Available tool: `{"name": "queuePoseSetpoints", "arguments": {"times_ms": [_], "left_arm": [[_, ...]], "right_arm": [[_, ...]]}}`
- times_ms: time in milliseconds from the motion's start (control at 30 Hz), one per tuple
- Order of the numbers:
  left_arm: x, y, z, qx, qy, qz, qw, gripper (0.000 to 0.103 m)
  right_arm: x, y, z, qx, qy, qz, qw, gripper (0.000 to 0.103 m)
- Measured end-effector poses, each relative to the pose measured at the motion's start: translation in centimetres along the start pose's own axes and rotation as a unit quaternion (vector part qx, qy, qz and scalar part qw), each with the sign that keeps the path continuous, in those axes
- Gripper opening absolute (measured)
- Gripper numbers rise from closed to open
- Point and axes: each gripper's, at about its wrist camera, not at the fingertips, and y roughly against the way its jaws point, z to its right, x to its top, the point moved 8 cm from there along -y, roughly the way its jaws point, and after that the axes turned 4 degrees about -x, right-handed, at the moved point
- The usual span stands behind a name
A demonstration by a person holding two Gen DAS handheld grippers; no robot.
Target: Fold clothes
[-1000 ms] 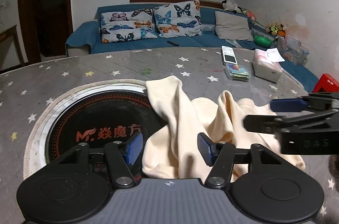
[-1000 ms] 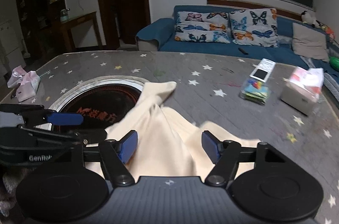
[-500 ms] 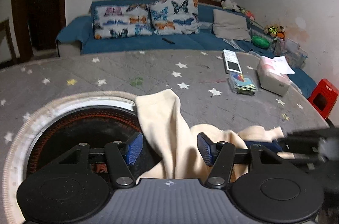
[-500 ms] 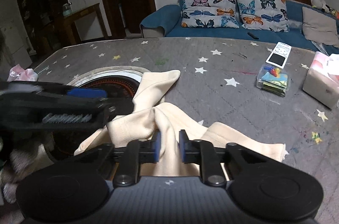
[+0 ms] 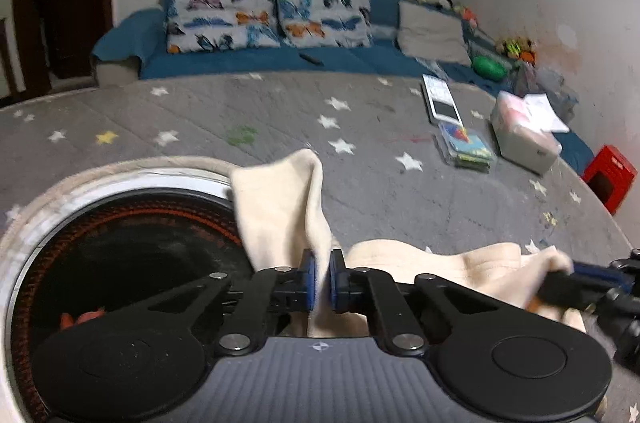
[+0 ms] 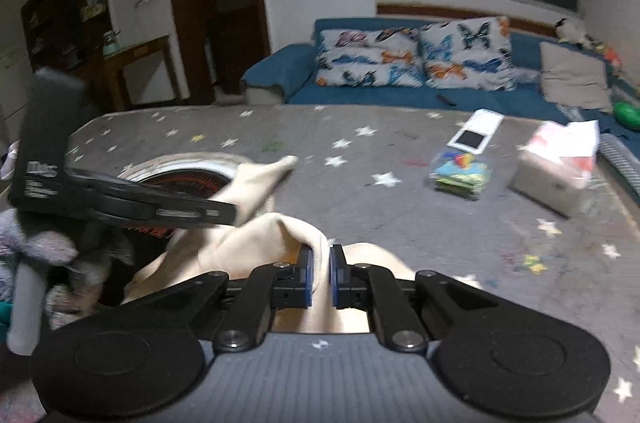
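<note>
Left wrist view is showing the left hand-held gripper (image 5: 320,277) clenching a ridge of the cream garment (image 5: 280,207), which is lying bunched on the star-print surface (image 5: 360,183), partly over the round black inset (image 5: 120,255); the right hand-held gripper (image 6: 320,277) is likewise pinching a fold just right of that inset. Both seem to be taking hold for a lift; the next move is calling for raising and spreading the cloth evenly. A second ago both grippers were gaping; now they are closing on fabric.
</note>
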Motion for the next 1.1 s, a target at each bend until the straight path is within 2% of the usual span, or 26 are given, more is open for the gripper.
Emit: {"name": "queuePoseSetpoints", "arguments": {"times_ms": [267,467,600,800,933,1000,1067,1100], "left_arm": [[-0.2,7.9,-4.0,0.043,0.026,0.071,0.9962,0.006],[-3.6,15.0,-8.7,0.088,0.075,0.1,0.9882,0.006],[-6.6,18.0,-10.5,0.104,0.101,0.091,0.9852,0.006],[-11.3,22.3,-12.9,0.127,0.138,0.072,0.9796,0.006],[-12.9,23.4,-13.9,0.14,0.149,0.061,0.977,0.013],[-12.7,24.0,-13.6,0.147,0.134,0.068,0.9778,0.021],[-12.2,24.9,-13.2,0.15,0.115,0.08,0.9787,0.035],[-11.9,25.3,-13.0,0.15,0.108,0.087,0.979,0.039]], "right_arm": [[-1.4,5.9,4.8,-0.058,-0.049,0.035,0.997,0.007],[-4.2,10.7,9.4,-0.113,-0.106,0.05,0.987,0.007],[-6.6,13.8,11.8,-0.142,-0.144,0.053,0.978,0.007],[-10.6,15.6,13.4,-0.158,-0.185,0.023,0.97,0.008],[-12.0,15.2,14.1,-0.18,-0.183,0.006,0.967,0.012],[-12.1,15.4,14.3,-0.187,-0.178,0.003,0.966,0.012],[-12.3,15.8,14.4,-0.195,-0.173,0.0,0.965,0.016],[-12.1,15.9,14.4,-0.196,-0.168,-0.001,0.966,0.018]]}}
